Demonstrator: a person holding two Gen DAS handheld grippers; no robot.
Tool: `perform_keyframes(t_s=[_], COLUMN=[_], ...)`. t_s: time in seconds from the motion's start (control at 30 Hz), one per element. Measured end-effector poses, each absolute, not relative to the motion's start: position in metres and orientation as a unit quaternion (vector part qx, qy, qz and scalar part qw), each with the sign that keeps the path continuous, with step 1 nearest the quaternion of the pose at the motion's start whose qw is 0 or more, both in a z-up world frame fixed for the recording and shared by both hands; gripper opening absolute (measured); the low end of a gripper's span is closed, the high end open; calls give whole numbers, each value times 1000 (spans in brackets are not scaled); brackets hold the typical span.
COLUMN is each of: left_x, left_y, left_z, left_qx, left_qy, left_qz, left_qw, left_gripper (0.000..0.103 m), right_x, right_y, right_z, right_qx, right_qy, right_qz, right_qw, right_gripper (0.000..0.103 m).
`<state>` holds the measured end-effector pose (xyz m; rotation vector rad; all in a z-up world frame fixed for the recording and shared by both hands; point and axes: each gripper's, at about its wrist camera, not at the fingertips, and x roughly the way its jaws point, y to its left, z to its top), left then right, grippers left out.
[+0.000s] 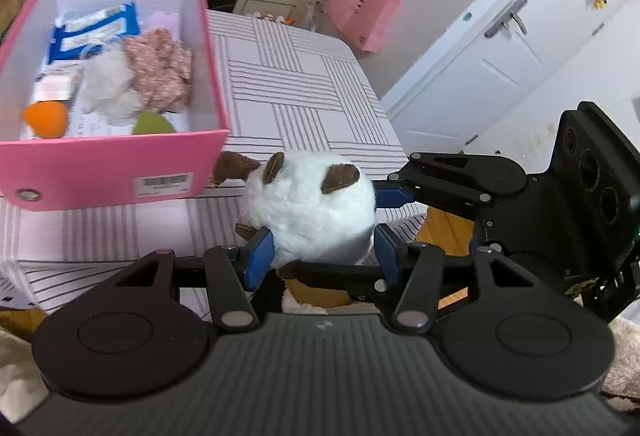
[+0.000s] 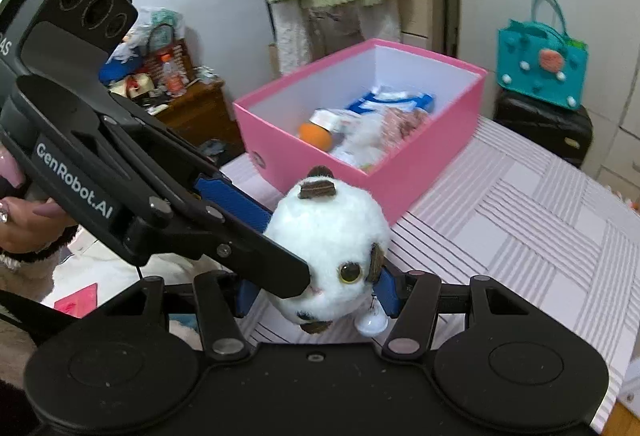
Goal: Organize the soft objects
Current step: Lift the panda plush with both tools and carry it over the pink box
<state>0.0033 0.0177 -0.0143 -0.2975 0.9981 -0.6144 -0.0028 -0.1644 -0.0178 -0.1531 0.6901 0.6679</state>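
A round white plush toy with brown patches and a yellow eye is held in the air off the near edge of the striped table. My left gripper is shut on it from below. My right gripper comes in from the right and its blue pads also press the toy. In the right wrist view the toy sits between my right gripper's pads, with the left gripper reaching in from the left. The open pink box stands on the table and holds several soft items.
The box holds an orange ball, a pink floral cloth, white fluff and packets. A teal bag sits on a black case behind the table. A pink bag hangs on the cabinet. A cluttered wooden stand is at the left.
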Motion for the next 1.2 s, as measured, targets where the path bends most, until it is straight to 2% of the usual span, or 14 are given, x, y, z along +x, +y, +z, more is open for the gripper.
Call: perform_keyframes(t_s=[0.37,0.7,0.8,1.03,1.2], left_x=[-4,42,62,92,131], left_y=[54,86,91,108,108], left_z=[23,33,30,10,-6], left_qx=[-111,-117,-112,-145,-103], left_qy=[372,302,283,271,295], left_qz=[-236,-202,-195,-173,-174], left_qw=[891,924,932,936,934], left_gripper=[52,53,53,53,53], right_x=[8,65,84,122,147], right_y=[-130,-115,-110,-93,-79], right_z=[13,31,29,28,10], right_qx=[-93,-93,-114,-171,-236], right_qy=[231,164,139,142,136], right_qz=[346,357,352,357,339], right_qw=[904,915,919,907,901], right_gripper=[63,62,59,59,59])
